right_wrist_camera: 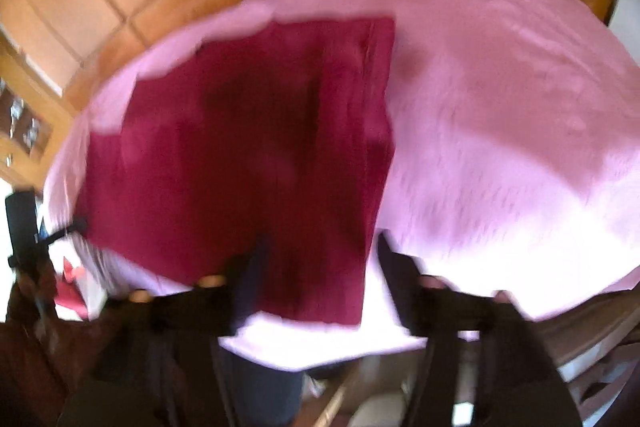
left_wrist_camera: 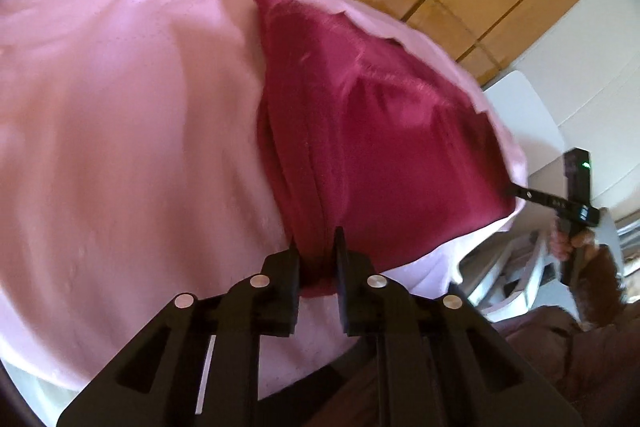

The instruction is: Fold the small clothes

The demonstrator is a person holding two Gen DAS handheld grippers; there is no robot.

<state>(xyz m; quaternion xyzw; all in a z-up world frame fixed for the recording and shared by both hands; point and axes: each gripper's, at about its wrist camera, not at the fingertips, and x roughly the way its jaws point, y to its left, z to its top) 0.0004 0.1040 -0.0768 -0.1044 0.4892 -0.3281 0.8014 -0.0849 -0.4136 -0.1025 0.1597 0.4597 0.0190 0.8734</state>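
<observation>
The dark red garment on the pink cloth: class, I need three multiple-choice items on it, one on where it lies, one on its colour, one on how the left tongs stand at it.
1. Where does the garment lie?
A. on the pink cloth
B. on the tiled floor
C. in a basket

2. What colour is the garment?
A. blue
B. dark red
C. white

3. How do the left tongs stand at the garment?
A. wide open, far from it
B. nearly closed, with its near edge between the fingers
C. out of view

Answers:
1 A: the pink cloth shows on all sides of the garment, with the orange tiles beyond it.
2 B: both wrist views show it dark red.
3 B: the left wrist view shows a fold of the near edge in the narrow gap between the fingers.
</observation>
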